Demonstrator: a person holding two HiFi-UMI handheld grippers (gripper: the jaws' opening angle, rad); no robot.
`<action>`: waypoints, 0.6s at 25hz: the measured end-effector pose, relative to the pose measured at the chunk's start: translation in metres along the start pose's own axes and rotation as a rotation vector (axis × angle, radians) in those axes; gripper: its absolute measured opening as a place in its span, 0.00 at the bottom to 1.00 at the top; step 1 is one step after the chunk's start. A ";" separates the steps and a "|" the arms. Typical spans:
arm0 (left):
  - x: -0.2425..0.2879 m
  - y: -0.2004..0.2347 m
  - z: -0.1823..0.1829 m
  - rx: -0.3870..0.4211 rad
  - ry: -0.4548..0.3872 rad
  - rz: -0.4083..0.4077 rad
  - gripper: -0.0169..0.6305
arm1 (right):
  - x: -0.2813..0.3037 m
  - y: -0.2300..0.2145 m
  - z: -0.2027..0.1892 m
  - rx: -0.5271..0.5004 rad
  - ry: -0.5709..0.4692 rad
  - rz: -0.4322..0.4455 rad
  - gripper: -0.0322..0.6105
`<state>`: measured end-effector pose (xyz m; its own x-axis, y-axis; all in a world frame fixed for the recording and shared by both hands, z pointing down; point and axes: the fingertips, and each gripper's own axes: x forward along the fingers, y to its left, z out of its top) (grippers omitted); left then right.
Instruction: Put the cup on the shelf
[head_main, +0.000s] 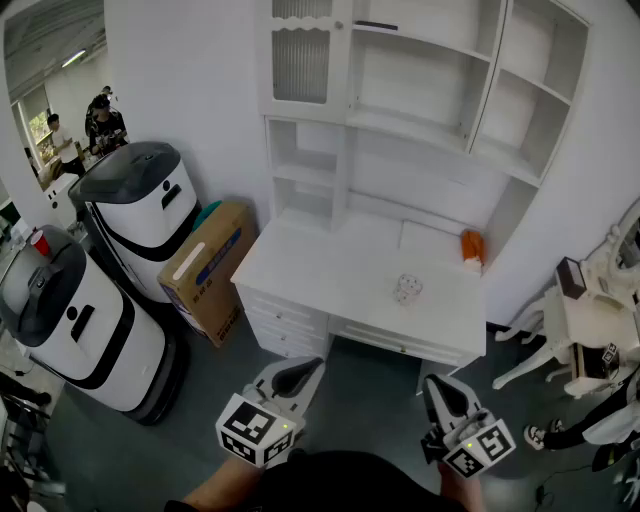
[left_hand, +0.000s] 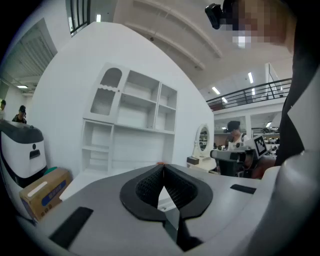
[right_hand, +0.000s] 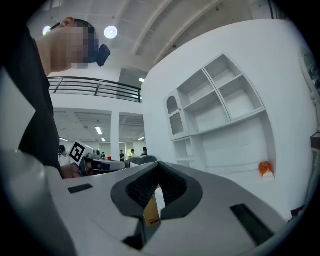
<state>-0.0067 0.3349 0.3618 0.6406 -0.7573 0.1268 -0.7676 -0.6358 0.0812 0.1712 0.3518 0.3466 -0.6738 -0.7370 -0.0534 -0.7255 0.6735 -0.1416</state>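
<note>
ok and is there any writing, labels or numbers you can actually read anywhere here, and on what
No text reads clearly in any view.
cardboard box: blue panel with print, too blurred to read.
yellow sticker low between the pads of the right gripper: print too small to read.
marker cubes: black and white square patterns only, no letters or numbers.
</note>
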 end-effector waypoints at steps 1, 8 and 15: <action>0.000 0.000 0.000 0.000 0.001 -0.004 0.05 | 0.000 0.001 0.000 0.003 0.000 -0.002 0.07; -0.008 0.008 -0.011 -0.015 0.023 -0.012 0.05 | 0.009 0.009 -0.009 0.013 0.002 0.000 0.08; -0.020 0.025 -0.008 -0.024 0.002 -0.023 0.05 | 0.033 0.023 -0.014 0.035 0.015 0.031 0.07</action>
<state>-0.0392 0.3354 0.3688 0.6581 -0.7421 0.1270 -0.7529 -0.6492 0.1080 0.1301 0.3441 0.3556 -0.6979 -0.7149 -0.0438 -0.6992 0.6933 -0.1746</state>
